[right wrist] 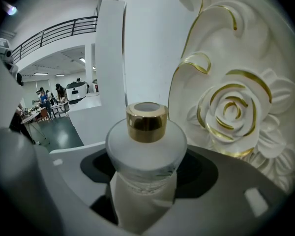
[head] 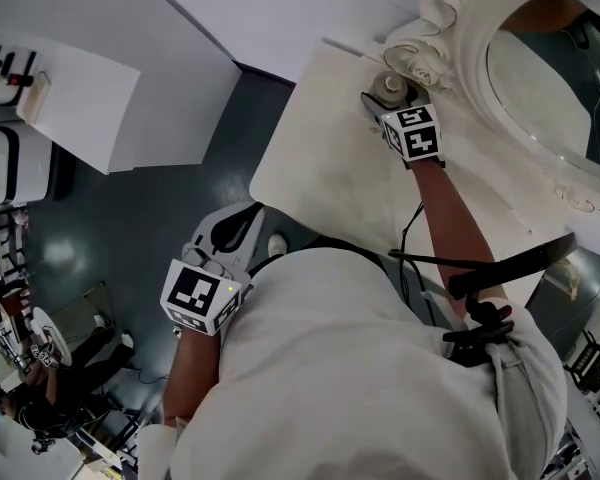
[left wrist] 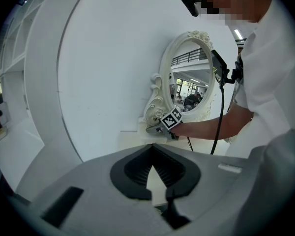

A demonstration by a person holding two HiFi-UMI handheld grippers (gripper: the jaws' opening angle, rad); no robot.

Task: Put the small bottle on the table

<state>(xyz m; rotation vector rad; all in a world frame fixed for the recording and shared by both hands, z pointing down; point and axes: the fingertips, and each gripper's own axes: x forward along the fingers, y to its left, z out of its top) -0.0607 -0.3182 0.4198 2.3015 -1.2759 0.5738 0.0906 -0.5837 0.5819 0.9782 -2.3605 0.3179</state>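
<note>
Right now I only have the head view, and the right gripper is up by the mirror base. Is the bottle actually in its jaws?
Observer: Yes. The right gripper view shows the small bottle upright between the jaws of the right gripper, pads against its frosted body.
Operator: What's ahead of it?
Observer: A carved rose with gold edging on the mirror frame, ahead and to the right of the bottle's gold cap.
Operator: Left gripper carrying anything?
Observer: No. The left gripper view shows the left gripper empty, jaws together at the tips.
</note>
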